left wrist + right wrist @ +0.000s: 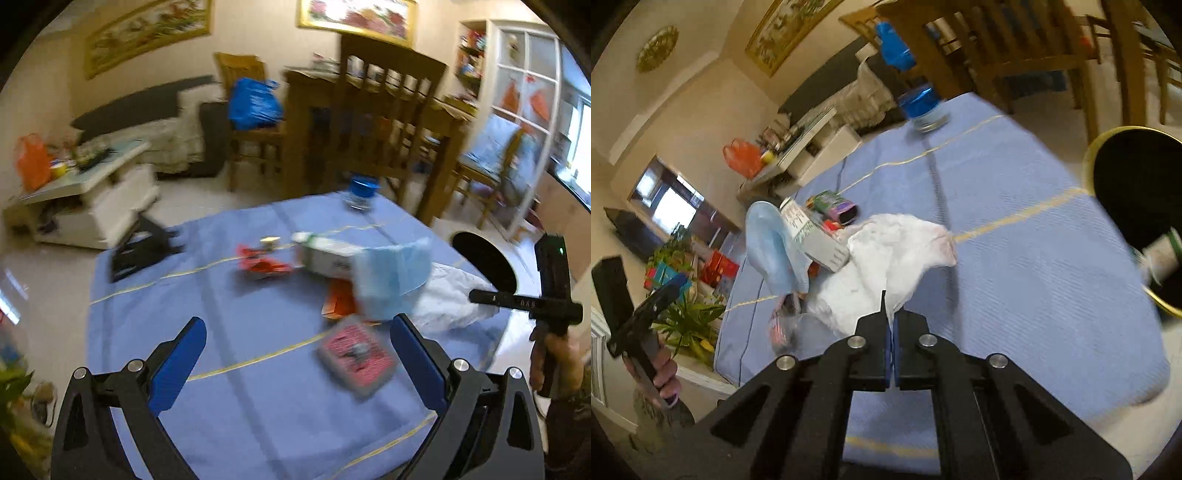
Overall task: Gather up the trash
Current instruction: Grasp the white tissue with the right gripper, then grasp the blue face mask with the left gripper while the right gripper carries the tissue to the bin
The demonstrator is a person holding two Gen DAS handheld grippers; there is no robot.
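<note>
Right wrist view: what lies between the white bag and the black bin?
Only bare blue tablecloth with a yellow stripe lies between the white bag, pinched in the right gripper, and the black bin at the table's edge.

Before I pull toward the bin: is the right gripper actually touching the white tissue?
Touching. In the right wrist view the right gripper has its jaws closed together on an edge of the white tissue, which runs straight out from between the fingertips.
</note>
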